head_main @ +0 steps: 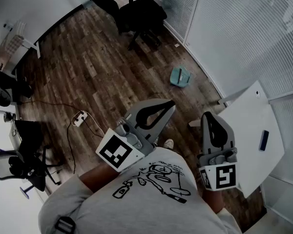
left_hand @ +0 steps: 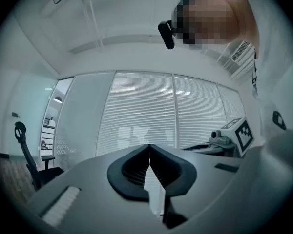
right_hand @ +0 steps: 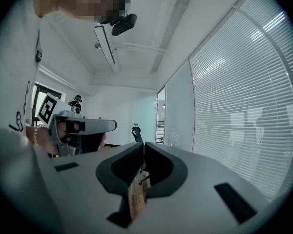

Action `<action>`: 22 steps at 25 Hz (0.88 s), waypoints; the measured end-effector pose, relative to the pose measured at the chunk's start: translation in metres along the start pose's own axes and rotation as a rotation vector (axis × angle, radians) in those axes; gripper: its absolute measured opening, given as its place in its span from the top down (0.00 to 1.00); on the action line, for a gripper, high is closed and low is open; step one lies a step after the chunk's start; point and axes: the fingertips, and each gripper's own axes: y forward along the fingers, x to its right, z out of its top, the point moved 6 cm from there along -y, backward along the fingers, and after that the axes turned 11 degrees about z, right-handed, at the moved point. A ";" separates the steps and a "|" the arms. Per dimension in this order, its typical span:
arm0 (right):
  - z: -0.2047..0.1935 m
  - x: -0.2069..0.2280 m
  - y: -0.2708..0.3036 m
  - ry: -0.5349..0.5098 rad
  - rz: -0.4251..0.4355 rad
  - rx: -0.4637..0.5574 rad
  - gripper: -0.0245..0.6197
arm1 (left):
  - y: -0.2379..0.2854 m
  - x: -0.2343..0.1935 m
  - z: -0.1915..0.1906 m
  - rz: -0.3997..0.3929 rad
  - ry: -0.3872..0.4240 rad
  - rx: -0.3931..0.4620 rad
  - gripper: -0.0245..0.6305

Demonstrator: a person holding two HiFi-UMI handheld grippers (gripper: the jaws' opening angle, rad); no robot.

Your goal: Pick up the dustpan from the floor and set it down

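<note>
The wooden floor (head_main: 88,77) spreads ahead. The left gripper (head_main: 169,105) and right gripper (head_main: 208,116) are held level, both closed and empty. The small teal dustpan (head_main: 180,76) lies on the floor ahead of both tips, seemingly nearer the left one. It is too small to tell its long axis.

Shirt (head_main: 112,213): grey; black line drawing printed on it
Left gripper (head_main: 173,103): grey shell; black-lined jaws; black-and-white marker cube (head_main: 118,151)
Right gripper (head_main: 206,115): same colours
</note>
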 end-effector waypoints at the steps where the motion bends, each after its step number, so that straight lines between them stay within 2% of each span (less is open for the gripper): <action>1: 0.000 -0.001 0.002 0.000 -0.001 -0.001 0.95 | -0.002 -0.002 0.000 0.001 0.000 0.002 0.96; 7: 0.002 -0.012 0.020 0.012 0.007 0.002 0.95 | -0.009 -0.021 -0.004 0.005 0.017 -0.015 0.96; 17: -0.010 -0.039 0.048 0.043 0.010 -0.027 0.95 | -0.029 -0.054 -0.019 0.009 -0.014 -0.060 0.96; 22: -0.014 -0.028 0.055 0.055 0.009 -0.042 0.95 | -0.018 -0.060 -0.023 0.010 -0.021 -0.079 0.96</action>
